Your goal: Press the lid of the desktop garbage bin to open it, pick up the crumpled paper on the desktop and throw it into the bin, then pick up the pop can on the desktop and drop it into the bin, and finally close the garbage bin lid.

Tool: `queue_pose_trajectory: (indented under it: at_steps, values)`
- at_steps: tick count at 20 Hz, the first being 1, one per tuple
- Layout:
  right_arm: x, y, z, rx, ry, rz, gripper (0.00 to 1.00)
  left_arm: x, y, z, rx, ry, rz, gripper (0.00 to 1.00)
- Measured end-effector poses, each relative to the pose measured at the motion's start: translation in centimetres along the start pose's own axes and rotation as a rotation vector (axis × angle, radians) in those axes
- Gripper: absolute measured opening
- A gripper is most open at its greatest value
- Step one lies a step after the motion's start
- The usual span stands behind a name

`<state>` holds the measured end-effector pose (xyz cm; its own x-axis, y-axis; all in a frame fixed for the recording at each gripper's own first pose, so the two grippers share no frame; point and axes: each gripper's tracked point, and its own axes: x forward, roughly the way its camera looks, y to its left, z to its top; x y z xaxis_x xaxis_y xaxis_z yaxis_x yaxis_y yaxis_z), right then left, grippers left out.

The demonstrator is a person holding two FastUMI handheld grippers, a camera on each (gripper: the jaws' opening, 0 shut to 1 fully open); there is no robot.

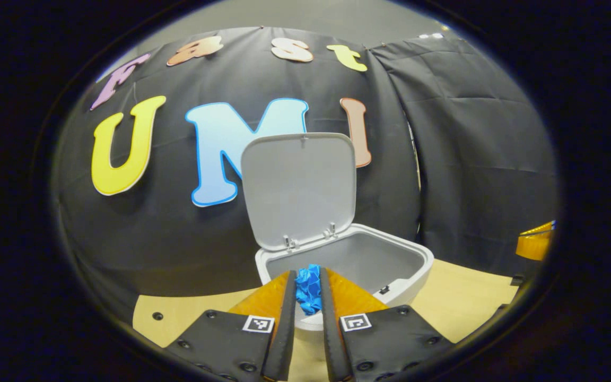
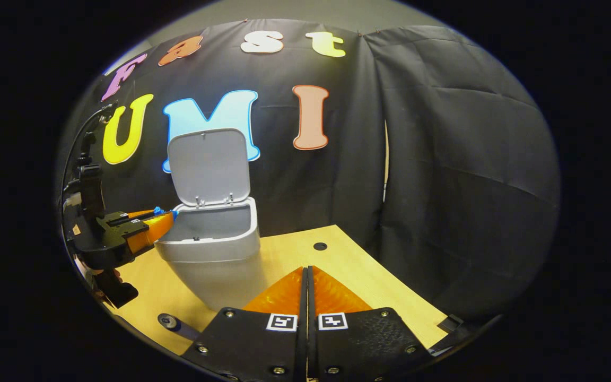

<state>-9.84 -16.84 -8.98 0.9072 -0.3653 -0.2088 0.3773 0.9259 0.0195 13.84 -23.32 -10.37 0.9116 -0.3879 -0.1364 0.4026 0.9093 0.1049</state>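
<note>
- The left gripper (image 1: 308,289) pinches the crumpled paper (image 1: 309,287) over the bin (image 1: 411,254), lid (image 1: 299,188) raised, ready for dropping.
- The right gripper (image 2: 307,281) waits closed and empty.

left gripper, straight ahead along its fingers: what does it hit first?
Probably the white plastic desktop bin: the left gripper, shut on the blue crumpled paper, points over the near rim into the open cavity, toward the back wall beneath the raised grey lid. Depth is unclear.

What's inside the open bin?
The bin shows bare grey inner walls. Its bottom is hidden behind the rim and the left claw, which holds blue crumpled paper at the rim.
</note>
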Motion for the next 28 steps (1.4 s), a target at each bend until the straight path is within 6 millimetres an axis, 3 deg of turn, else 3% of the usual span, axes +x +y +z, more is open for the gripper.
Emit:
queue_pose_trajectory:
  at_steps: [1, 2, 6, 9, 10, 12, 13, 16, 17, 18, 20, 21, 24, 25, 26, 28]
  values:
    - [-0.1, -0.4, -0.1, 0.004, 0.004, -0.011, 0.0, 0.1, -0.2, -0.2, 0.001, 0.0, 0.001, 0.46]
    - [-0.2, -0.8, -0.2, 0.009, 0.007, -0.019, 0.0, 0.3, -0.4, -0.4, -0.003, 0.001, -0.008, 0.48]
    - [0.0, -1.1, -0.7, 0.017, 0.018, -0.027, 0.01, 0.8, -0.4, -0.4, -0.009, 0.008, -0.003, 0.82]
    - [0.4, 0.1, -0.6, 0.009, 0.02, 0.0, 0.0, 0.7, 0.8, -0.7, -0.019, 0.014, 0.017, 0.81]
    - [0.6, 0.6, -0.7, 0.005, 0.021, 0.015, 0.0, 0.4, 1.3, -0.7, -0.023, 0.011, 0.026, 0.89]
    - [1.1, 2.3, -0.9, -0.001, 0.026, 0.055, 0.0, -0.3, 2.7, -0.4, -0.026, 0.005, 0.054, 0.89]
    - [1.4, 3.3, -1.0, -0.005, 0.031, 0.08, 0.0, -0.9, 3.7, -0.4, -0.026, 0.003, 0.071, 0.81]
    - [2.0, 6.9, -1.7, -0.027, 0.046, 0.17, 0.0, -2.7, 6.9, -0.5, -0.03, 0.005, 0.135, 0.89]
    - [2.0, 8.2, -2.0, -0.039, 0.052, 0.201, 0.0, -3.5, 8.1, -0.7, -0.035, 0.007, 0.159, 0.89]
    - [2.0, 9.4, -2.3, -0.052, 0.058, 0.234, 0.0, -4.2, 9.5, -0.9, -0.042, 0.011, 0.186, 0.81]
    - [1.9, 11.6, -3.1, -0.076, 0.073, 0.296, 0.0, -5.7, 11.9, -1.5, -0.056, 0.018, 0.237, 0.81]
    - [1.8, 12.7, -3.5, -0.09, 0.082, 0.324, 0.0, -6.8, 13.0, -1.7, -0.064, 0.022, 0.263, 0.89]
    - [1.8, 15.6, -4.8, -0.126, 0.108, 0.405, 0.0, -9.3, 16.0, -2.5, -0.09, 0.031, 0.335, 0.89]
    - [1.5, 16.7, -5.3, -0.135, 0.123, 0.436, 0.0, -10.3, 16.9, -2.7, -0.095, 0.034, 0.359, 0.82]
    - [1.6, 17.7, -5.8, -0.146, 0.135, 0.46, 0.01, -11.3, 17.9, -3.0, -0.099, 0.036, 0.382, 0.89]
    - [1.3, 19.4, -7.0, -0.173, 0.157, 0.507, 0.01, -13.3, 19.6, -3.4, -0.109, 0.042, 0.427, 0.89]
